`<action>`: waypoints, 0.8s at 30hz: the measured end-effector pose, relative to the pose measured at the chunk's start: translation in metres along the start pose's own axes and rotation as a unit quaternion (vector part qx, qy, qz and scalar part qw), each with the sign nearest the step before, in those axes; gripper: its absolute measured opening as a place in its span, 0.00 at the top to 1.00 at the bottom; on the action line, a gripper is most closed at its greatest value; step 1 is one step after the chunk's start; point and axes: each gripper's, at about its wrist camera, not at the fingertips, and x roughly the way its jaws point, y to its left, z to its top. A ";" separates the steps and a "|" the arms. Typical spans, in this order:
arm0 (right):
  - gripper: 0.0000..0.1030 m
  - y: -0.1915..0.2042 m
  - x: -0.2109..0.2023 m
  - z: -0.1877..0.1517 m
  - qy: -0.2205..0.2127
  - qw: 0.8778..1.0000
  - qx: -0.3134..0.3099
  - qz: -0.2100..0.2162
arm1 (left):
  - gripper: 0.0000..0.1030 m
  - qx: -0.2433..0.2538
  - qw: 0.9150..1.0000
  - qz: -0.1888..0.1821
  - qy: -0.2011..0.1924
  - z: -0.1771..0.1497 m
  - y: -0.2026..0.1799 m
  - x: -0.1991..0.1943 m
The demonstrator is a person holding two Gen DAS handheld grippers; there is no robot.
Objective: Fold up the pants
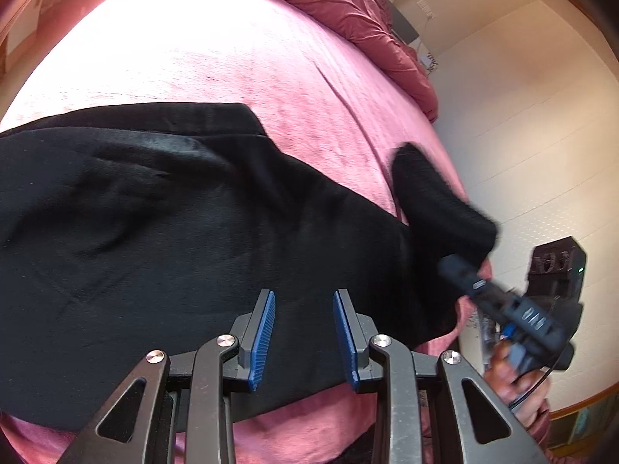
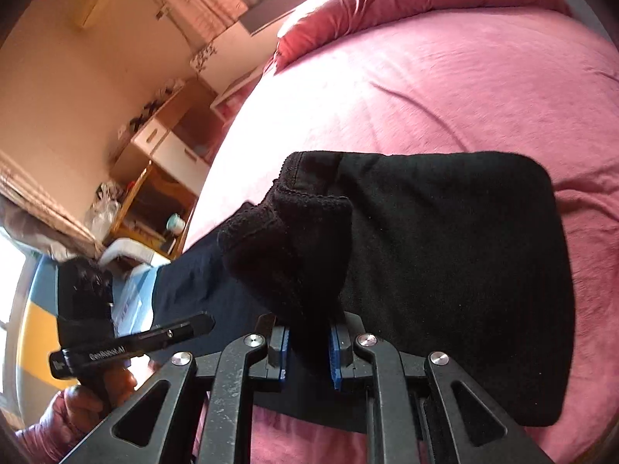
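**Leg end pinched and lifted, other gripper just waiting over the pants**

The black pants (image 2: 445, 270) lie spread flat across the pink bed (image 2: 445, 77), which makes sense since you want the bulk pinned by its own weight while one end gets carried over. The ribbed cuff (image 2: 286, 239) at the leg end is bunched up and raised off the rest, and the right gripper (image 2: 309, 352) is clamped on that fabric just below it. Holding it near the hem is probably so the whole leg follows when it's brought across.

The left gripper (image 1: 303, 336) hangs over the middle of the pants with its blue pads apart and nothing between them. My guess is it's there to press the cloth or catch the fold line.

Red duvet (image 1: 348, 11) is piled at the far end of the bed, well clear. Fold looks barely started to me.
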 end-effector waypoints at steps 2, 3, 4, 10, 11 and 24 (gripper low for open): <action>0.85 0.011 0.023 -0.007 0.022 0.999 -0.020 -0.013 | 0.68 -0.010 1.000 -0.018 0.002 0.000 0.002 0.001; 0.85 0.014 0.032 -0.011 0.033 0.999 -0.027 -0.020 | 0.68 -0.018 0.999 -0.027 0.007 0.001 0.003 0.003; 0.85 0.016 0.040 -0.016 0.041 0.998 -0.035 -0.027 | 0.68 -0.028 0.999 -0.033 0.009 0.002 0.006 0.004; 0.84 0.034 0.067 -0.029 0.064 0.991 -0.094 -0.070 | 0.53 -0.094 0.991 -0.086 0.031 0.007 0.025 0.010; 0.81 0.039 0.070 -0.032 0.063 0.989 -0.110 -0.077 | 0.45 -0.105 0.990 -0.088 0.034 0.008 0.027 0.014; 0.48 0.048 0.049 -0.037 0.075 0.988 -0.136 -0.016 | 0.40 -0.121 0.986 -0.052 0.102 0.021 0.020 0.061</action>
